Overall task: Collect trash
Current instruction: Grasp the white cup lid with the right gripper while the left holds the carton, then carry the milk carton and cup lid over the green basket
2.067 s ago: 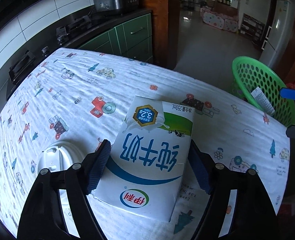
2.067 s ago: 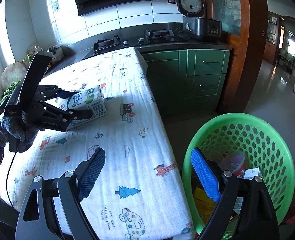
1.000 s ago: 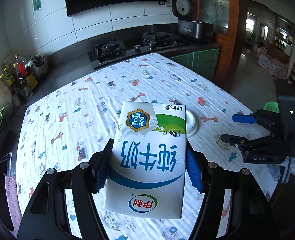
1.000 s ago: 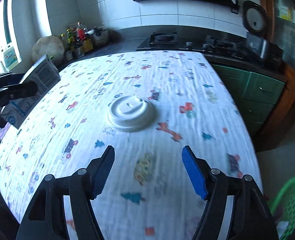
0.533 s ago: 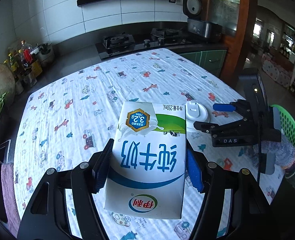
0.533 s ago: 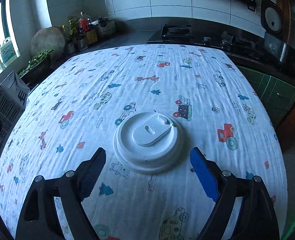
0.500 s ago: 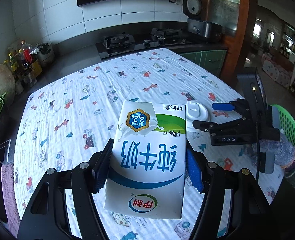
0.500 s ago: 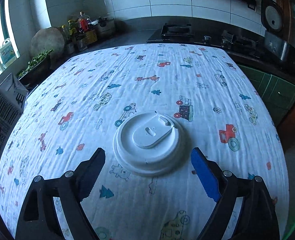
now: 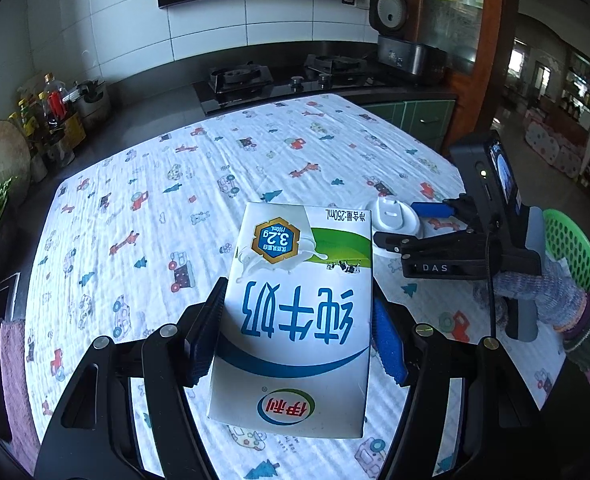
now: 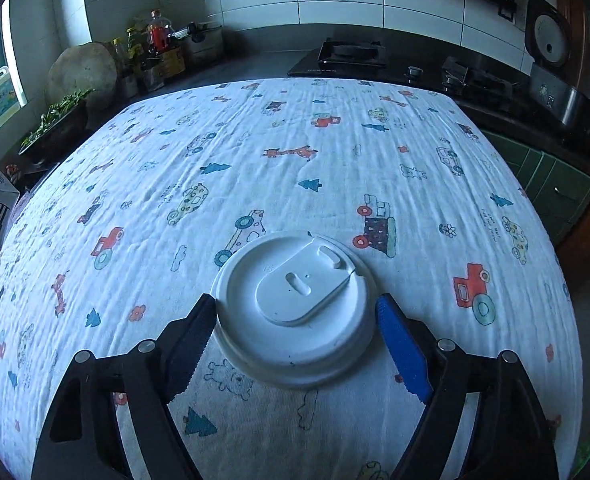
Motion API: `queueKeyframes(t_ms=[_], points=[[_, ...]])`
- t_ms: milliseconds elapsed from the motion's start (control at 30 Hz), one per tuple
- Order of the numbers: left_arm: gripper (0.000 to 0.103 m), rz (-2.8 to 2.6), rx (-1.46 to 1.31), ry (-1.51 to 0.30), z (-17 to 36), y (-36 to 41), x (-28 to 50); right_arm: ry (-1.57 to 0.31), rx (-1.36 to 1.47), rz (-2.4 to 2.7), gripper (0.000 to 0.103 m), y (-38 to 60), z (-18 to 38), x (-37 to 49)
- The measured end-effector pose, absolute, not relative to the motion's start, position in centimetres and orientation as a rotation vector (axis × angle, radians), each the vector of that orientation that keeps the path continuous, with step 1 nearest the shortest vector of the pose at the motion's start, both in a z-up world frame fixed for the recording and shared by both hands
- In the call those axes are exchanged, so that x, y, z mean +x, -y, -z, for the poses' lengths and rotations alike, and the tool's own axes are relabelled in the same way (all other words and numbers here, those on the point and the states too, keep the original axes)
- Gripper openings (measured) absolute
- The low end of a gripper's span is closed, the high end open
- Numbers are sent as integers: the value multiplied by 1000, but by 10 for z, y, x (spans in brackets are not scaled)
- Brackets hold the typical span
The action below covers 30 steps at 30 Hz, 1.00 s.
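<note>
A white, blue and green milk carton (image 9: 299, 312) hangs above the patterned tablecloth, with my left gripper (image 9: 295, 320) shut on its two sides. A white plastic cup lid (image 10: 291, 280) lies flat on the cloth near the table's right edge. My right gripper (image 10: 295, 308) is low over it with one finger on each side of its widest part. Its jaws are closing, and the pads sit right at the rim without clearly squeezing it. In the left wrist view the right gripper (image 9: 407, 224) straddles the same lid (image 9: 393, 216).
A green perforated basket (image 9: 571, 248) stands on the floor past the table's right edge, behind a gloved hand (image 9: 535, 292). A dark counter with a stove (image 10: 353, 54), bottles (image 10: 157, 40) and a rice cooker (image 10: 551, 76) runs along the far side.
My right gripper has come forward and down over the lid, and its fingers have narrowed around it. The left gripper still holds the carton in much the same place.
</note>
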State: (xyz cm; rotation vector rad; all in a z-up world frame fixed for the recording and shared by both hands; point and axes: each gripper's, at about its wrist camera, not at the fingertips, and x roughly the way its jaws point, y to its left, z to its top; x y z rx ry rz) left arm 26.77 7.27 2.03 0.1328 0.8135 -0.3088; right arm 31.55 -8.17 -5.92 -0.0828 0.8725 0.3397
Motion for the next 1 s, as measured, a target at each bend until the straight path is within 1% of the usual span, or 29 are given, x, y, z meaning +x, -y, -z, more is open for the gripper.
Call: queueKeyframes(t_ms=[267,500,1000], points=[[65,324,131,-810,-22,-69,264,-855,-72,-344,74,85,55,301],[65,359,132,-798,-26,-54,255,-817,-79,-334,74,100,41,266],[65,512,168,-775,-34,21,214,-765,-63,-205,74,169,13,163]])
